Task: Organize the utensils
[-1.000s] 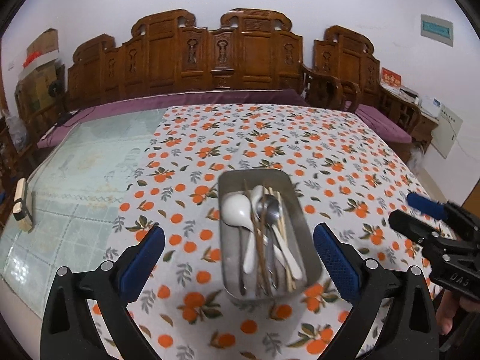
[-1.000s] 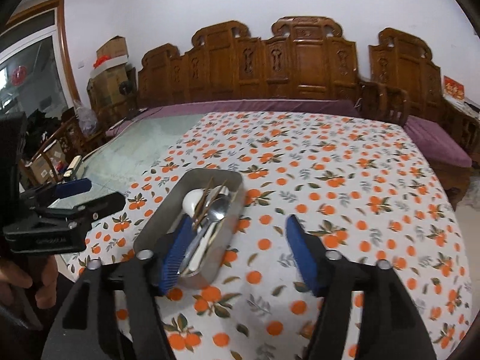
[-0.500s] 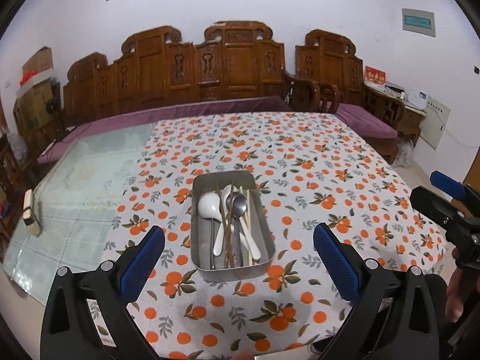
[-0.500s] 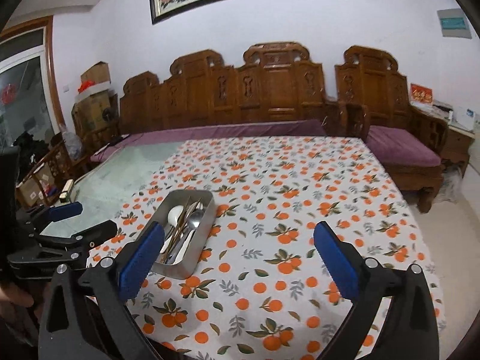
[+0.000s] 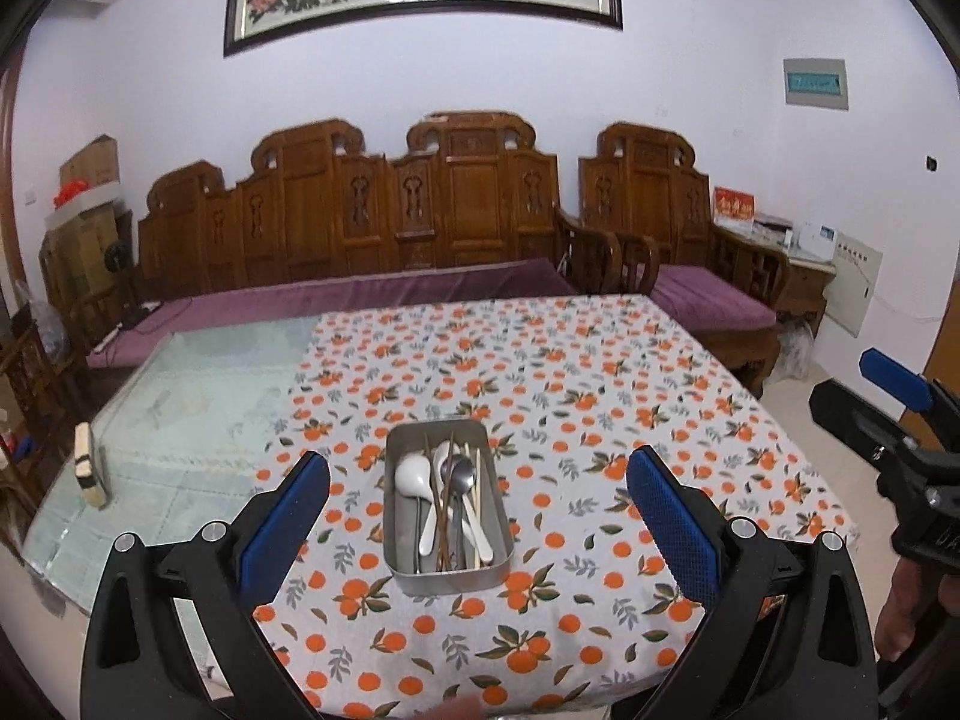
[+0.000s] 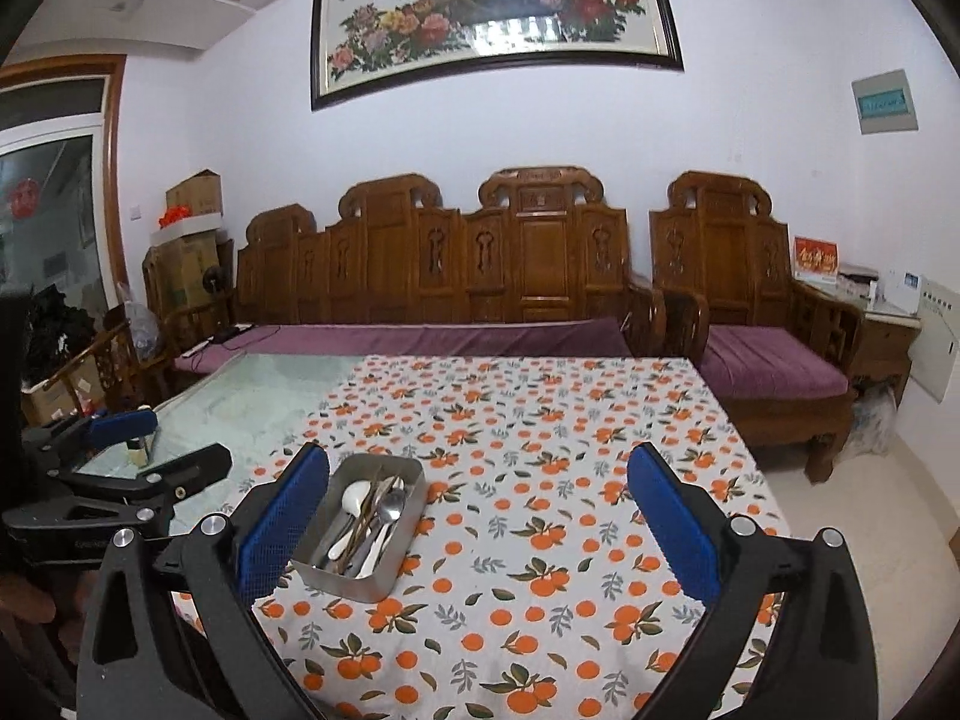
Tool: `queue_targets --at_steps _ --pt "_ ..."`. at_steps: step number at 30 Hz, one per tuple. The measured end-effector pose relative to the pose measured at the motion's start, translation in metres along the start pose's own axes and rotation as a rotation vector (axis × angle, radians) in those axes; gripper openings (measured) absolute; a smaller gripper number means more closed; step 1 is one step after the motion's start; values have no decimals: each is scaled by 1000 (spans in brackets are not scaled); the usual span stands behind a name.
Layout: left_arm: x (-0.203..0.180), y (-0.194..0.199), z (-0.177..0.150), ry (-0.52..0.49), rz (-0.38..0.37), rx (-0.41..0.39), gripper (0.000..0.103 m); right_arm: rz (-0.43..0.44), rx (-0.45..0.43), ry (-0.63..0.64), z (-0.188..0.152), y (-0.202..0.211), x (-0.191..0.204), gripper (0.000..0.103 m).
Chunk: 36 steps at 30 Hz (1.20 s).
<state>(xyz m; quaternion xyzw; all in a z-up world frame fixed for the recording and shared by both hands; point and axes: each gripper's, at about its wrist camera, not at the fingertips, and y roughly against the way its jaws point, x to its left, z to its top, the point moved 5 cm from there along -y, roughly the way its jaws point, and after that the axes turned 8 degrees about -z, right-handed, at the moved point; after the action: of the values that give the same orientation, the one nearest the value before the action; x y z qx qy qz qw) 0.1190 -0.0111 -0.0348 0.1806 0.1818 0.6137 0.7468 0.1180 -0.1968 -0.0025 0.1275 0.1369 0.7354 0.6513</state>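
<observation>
A metal tray [image 5: 397,570] stands on the orange-print tablecloth [image 5: 540,372] near the table's front edge. It holds a white ceramic spoon [image 5: 413,475], a metal spoon [image 5: 461,481], dark chopsticks and pale utensils. It also shows in the right wrist view [image 6: 354,582]. My left gripper [image 5: 477,525] is open and empty, held back from the table in line with the tray. My right gripper [image 6: 477,525] is open and empty, to the right of the tray. Each gripper shows in the other's view, the right one [image 5: 888,414] and the left one [image 6: 120,456].
Bare glass tabletop [image 5: 180,420] lies left of the cloth, with a small brush [image 5: 89,468] near its edge. A carved wooden bench with purple cushions [image 5: 336,294] stands behind the table, an armchair [image 6: 768,372] at right. Cardboard boxes [image 6: 192,228] sit far left.
Both grippers have pulled back and up from the table, so the tray looks smaller and farther. The right gripper's jaws have opened wider. The tray and utensils have not moved.
</observation>
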Motion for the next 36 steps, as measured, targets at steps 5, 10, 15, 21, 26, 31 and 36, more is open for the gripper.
queue_targets --at_steps 5,10,15,21,26,31,36 --pt "-5 21 8 -3 2 -50 95 1 -23 -5 6 12 0 100" --pt "-6 31 11 -7 12 -71 95 0 -29 -6 7 16 2 100" --pt "-5 33 11 -1 11 -75 95 1 -28 -9 7 16 2 100" --pt "-5 34 10 -1 12 -74 95 0 -28 -12 7 17 1 100" --pt "-5 33 10 -1 13 -72 95 1 -27 -13 7 17 1 100" --pt "-5 33 10 1 12 -73 95 2 -27 -13 7 17 0 100" --pt "-5 33 9 4 12 -73 95 2 -27 -12 7 18 0 100"
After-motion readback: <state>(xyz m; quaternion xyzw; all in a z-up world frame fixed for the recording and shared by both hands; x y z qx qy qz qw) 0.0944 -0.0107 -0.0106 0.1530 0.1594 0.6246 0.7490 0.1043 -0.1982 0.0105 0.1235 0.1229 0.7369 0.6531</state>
